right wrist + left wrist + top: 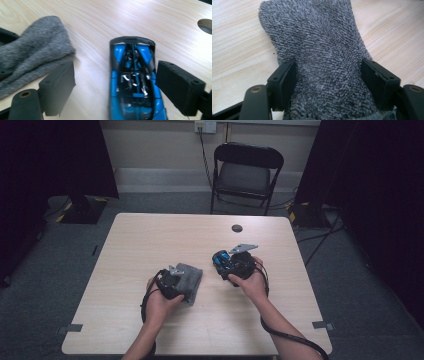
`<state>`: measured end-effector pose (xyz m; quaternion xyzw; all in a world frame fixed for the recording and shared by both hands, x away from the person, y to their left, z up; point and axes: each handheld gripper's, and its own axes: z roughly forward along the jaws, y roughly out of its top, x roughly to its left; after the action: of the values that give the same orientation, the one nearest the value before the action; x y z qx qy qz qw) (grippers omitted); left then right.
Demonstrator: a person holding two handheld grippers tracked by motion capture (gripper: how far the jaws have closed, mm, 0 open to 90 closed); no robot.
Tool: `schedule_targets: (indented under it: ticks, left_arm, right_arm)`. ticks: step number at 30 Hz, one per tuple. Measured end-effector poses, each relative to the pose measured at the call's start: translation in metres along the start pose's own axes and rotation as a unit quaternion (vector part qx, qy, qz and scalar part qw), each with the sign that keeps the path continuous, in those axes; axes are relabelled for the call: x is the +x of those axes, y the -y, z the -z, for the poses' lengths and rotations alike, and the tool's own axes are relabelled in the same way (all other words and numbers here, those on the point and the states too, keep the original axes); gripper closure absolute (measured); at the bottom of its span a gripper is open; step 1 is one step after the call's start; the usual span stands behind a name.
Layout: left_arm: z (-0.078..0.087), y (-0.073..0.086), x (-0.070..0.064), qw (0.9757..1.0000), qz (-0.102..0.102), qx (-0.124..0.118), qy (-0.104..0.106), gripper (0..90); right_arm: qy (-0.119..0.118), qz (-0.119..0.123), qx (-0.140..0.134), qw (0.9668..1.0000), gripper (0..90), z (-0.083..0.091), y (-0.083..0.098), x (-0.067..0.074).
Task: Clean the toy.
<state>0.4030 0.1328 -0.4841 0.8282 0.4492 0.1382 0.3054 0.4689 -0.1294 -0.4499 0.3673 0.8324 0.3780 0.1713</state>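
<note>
A grey fuzzy sock lies on the wooden table, left of centre. My left gripper reaches over its near end, and both pads press the bunched cloth from either side. In the high view the left gripper sits on the sock. A blue and black toy car lies between the jaws of my right gripper, close against the right pad, with a wide gap to the left pad. That right gripper stands open to the right of the sock, with the car at its tip.
A round hole is cut in the tabletop behind the right hand, also seen as the hole in the right gripper view. A black folding chair stands beyond the far edge. Cables trail from both grippers toward the near edge.
</note>
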Motion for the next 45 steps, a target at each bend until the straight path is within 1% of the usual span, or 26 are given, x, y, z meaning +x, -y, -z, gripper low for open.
schedule_targets:
  ticks: [1,2,3,4,5,6,8,9,11,13,14,17,19,21,22,24,26,28,30,31,32,34,36,39,42,45]
  left_arm:
    - [-0.001,0.001,-0.001,1.0000,-0.007,-0.002,-0.001,30.4]
    - [-0.001,0.002,-0.001,1.0000,-0.006,-0.005,0.004,32.2]
    - [-0.001,0.002,-0.001,1.0000,-0.006,-0.005,0.004,36.6]
    - [0.001,0.002,0.000,0.9998,-0.017,-0.003,0.011,36.6]
    - [0.003,0.003,0.001,0.9995,-0.025,-0.004,0.018,49.3]
    - [0.004,0.005,0.002,0.9995,-0.022,-0.006,0.022,55.0]
    - [0.006,0.007,0.003,0.9994,-0.020,-0.007,0.027,62.0]
    - [0.007,0.008,0.004,0.9994,-0.013,-0.007,0.031,64.3]
    - [0.010,0.009,0.006,0.9993,-0.013,0.000,0.034,67.0]
    - [0.012,0.011,0.008,0.9992,-0.013,-0.001,0.038,67.9]
    - [0.013,0.013,0.008,0.9990,-0.010,-0.003,0.043,68.1]
    - [0.013,0.016,0.012,0.9984,-0.008,-0.013,0.054,68.1]
    - [0.014,0.014,0.013,0.9983,-0.008,-0.005,0.058,68.1]
    - [0.014,0.014,0.013,0.9983,-0.011,-0.003,0.057,68.0]
    - [0.014,0.014,0.014,0.9982,-0.009,-0.004,0.059,67.9]
    - [0.014,0.014,0.014,0.9981,-0.006,-0.004,0.062,67.9]
    - [0.014,0.014,0.015,0.9980,-0.005,-0.004,0.062,67.8]
    - [0.014,0.014,0.014,0.9981,-0.009,-0.003,0.061,67.7]
    - [0.013,0.014,0.015,0.9980,-0.008,-0.004,0.063,67.7]
    - [0.013,0.014,0.015,0.9979,-0.008,-0.004,0.063,67.7]
    - [0.013,0.014,0.015,0.9979,-0.008,-0.004,0.064,67.7]
    - [0.013,0.014,0.015,0.9979,-0.011,-0.003,0.063,67.7]
    - [0.013,0.014,0.016,0.9979,-0.010,-0.003,0.064,67.7]
    - [0.014,0.013,0.015,0.9978,-0.009,-0.001,0.065,67.7]
    - [0.013,0.013,0.016,0.9978,-0.007,-0.001,0.066,67.7]
    - [0.014,0.014,0.016,0.9978,-0.007,-0.004,0.066,67.8]
  right_arm:
    - [0.004,0.002,0.002,1.0000,15.7,-0.002,0.000,-0.003]
    - [0.006,0.001,0.007,1.0000,15.0,-0.005,-0.001,-0.006]
    - [0.006,0.001,0.007,1.0000,15.0,-0.005,-0.001,-0.006]
    - [0.001,-0.003,0.008,1.0000,15.1,-0.008,-0.001,-0.009]
    - [0.007,-0.007,0.017,0.9998,15.0,-0.015,-0.001,-0.012]
    - [0.009,-0.009,0.020,0.9997,15.1,-0.018,-0.001,-0.013]
    - [0.006,-0.016,0.026,0.9995,14.6,-0.025,-0.002,-0.015]
    - [0.010,-0.014,0.026,0.9995,14.8,-0.027,-0.003,-0.016]
    - [0.010,-0.017,0.036,0.9992,14.9,-0.034,-0.003,-0.018]
    - [0.015,-0.019,0.042,0.9988,14.9,-0.041,-0.005,-0.019]
    - [0.017,-0.019,0.044,0.9987,14.9,-0.044,-0.006,-0.019]
    - [0.019,-0.007,0.057,0.9982,14.8,-0.052,-0.009,-0.020]
    - [0.016,-0.011,0.062,0.9979,14.8,-0.058,-0.010,-0.021]
    - [0.018,-0.016,0.067,0.9975,15.2,-0.063,-0.011,-0.022]
    - [0.018,-0.016,0.067,0.9975,14.9,-0.065,-0.012,-0.022]
    - [0.018,-0.006,0.073,0.9972,15.0,-0.069,-0.012,-0.021]
    - [0.017,-0.007,0.078,0.9968,15.5,-0.072,-0.012,-0.021]
    - [0.014,-0.006,0.081,0.9966,16.6,-0.074,-0.011,-0.021]
    - [0.012,-0.003,0.085,0.9963,19.6,-0.075,-0.009,-0.022]
    - [0.012,-0.002,0.085,0.9963,20.3,-0.075,-0.008,-0.022]
    - [0.006,-0.009,0.083,0.9965,20.7,-0.075,-0.007,-0.024]
    - [0.003,-0.008,0.078,0.9969,22.9,-0.074,-0.006,-0.026]
    - [-0.002,-0.005,0.075,0.9972,22.9,-0.074,-0.006,-0.027]
    - [-0.008,0.003,0.080,0.9968,22.9,-0.076,-0.008,-0.028]
    - [-0.006,-0.001,0.084,0.9965,24.8,-0.076,-0.009,-0.028]
    - [-0.006,-0.002,0.080,0.9968,25.5,-0.075,-0.008,-0.028]
